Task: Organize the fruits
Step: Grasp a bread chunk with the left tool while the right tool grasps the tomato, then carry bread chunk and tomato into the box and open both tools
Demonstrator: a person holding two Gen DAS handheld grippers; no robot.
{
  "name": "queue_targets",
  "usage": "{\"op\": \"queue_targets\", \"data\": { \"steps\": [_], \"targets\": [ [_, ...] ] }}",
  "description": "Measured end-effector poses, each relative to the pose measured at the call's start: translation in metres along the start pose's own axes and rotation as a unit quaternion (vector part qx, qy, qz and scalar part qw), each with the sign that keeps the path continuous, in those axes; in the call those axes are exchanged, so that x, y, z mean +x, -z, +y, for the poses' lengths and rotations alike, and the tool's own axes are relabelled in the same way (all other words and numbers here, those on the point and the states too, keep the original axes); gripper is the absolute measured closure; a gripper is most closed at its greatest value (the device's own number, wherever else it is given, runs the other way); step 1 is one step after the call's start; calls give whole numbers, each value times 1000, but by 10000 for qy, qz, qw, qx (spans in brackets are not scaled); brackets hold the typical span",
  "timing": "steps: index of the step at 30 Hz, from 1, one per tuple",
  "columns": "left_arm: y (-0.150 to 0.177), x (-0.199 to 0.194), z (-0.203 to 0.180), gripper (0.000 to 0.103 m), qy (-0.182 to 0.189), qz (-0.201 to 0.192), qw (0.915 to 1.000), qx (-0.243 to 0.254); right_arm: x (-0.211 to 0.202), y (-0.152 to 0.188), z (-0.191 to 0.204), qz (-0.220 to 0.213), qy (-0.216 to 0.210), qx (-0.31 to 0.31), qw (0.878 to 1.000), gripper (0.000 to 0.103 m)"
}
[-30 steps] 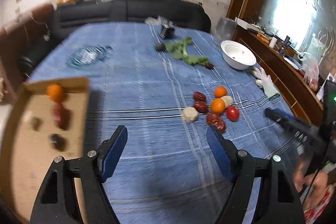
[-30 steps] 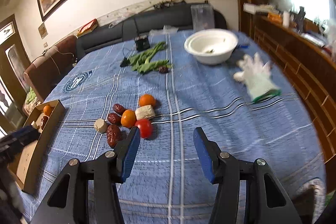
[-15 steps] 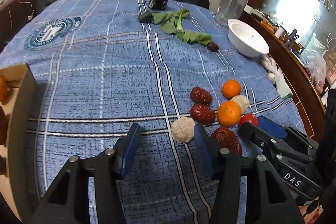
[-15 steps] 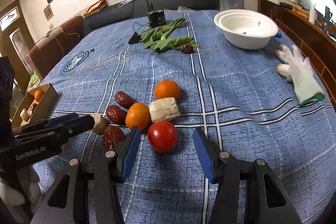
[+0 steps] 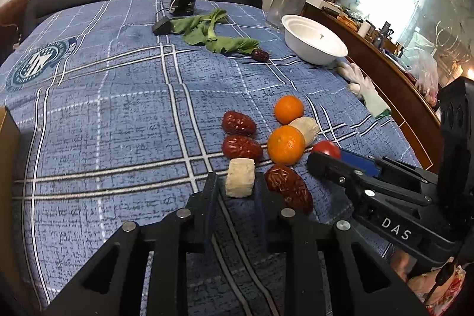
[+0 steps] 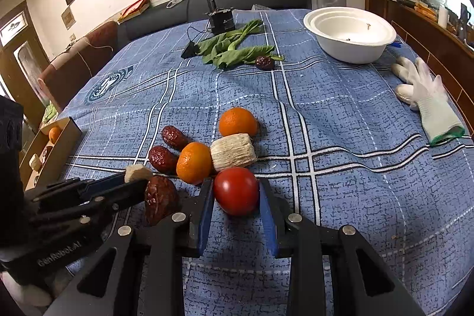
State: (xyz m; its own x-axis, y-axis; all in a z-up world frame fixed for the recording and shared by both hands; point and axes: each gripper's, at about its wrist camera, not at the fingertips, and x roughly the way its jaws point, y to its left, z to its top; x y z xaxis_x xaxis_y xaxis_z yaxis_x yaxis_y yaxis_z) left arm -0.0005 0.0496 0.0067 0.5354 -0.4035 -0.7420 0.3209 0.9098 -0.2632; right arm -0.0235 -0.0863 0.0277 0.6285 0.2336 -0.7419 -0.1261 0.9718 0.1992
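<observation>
At the lower centre of the right wrist view the red tomato [image 6: 236, 191] sits on the blue checked tablecloth [image 6: 340, 114], and the right gripper [image 6: 236, 199] has its blue pads closed against both sides of it. In the left wrist view, the left gripper [image 5: 234, 191] pinches the pale cut chunk [image 5: 240, 181] just below centre. Two oranges [image 6: 194, 163], three red dates [image 6: 162, 158] and a fibrous pale roll [image 6: 233, 151] cluster beside them. A cardboard box [image 6: 49, 151] lies at the left edge, a white bowl [image 6: 351, 33] upper right.

Sharp, window glare right, fisheye-warped edges
</observation>
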Motion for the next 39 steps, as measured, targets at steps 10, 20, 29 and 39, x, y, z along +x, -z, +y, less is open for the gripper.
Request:
{"op": "queue_targets", "data": {
  "steps": [10,20,29,39],
  "targets": [
    [-1,-2,5,87,36,-96,9998,-152,-9,5,-2,-136,-3,50,9999,71],
    [5,-60,5,87,19,-639,9976,-263,-32,9,10,-387,101,1,9992,71],
    [40,-161,86,87,-913,-836,9896,-726,-74,4,94,-539,-515,-679,9949,71],
    [70,-191,222,86,-2120,-176,9605,-1793,-42,19,244,18,-1565,-1671,9735,70]
  ]
}}
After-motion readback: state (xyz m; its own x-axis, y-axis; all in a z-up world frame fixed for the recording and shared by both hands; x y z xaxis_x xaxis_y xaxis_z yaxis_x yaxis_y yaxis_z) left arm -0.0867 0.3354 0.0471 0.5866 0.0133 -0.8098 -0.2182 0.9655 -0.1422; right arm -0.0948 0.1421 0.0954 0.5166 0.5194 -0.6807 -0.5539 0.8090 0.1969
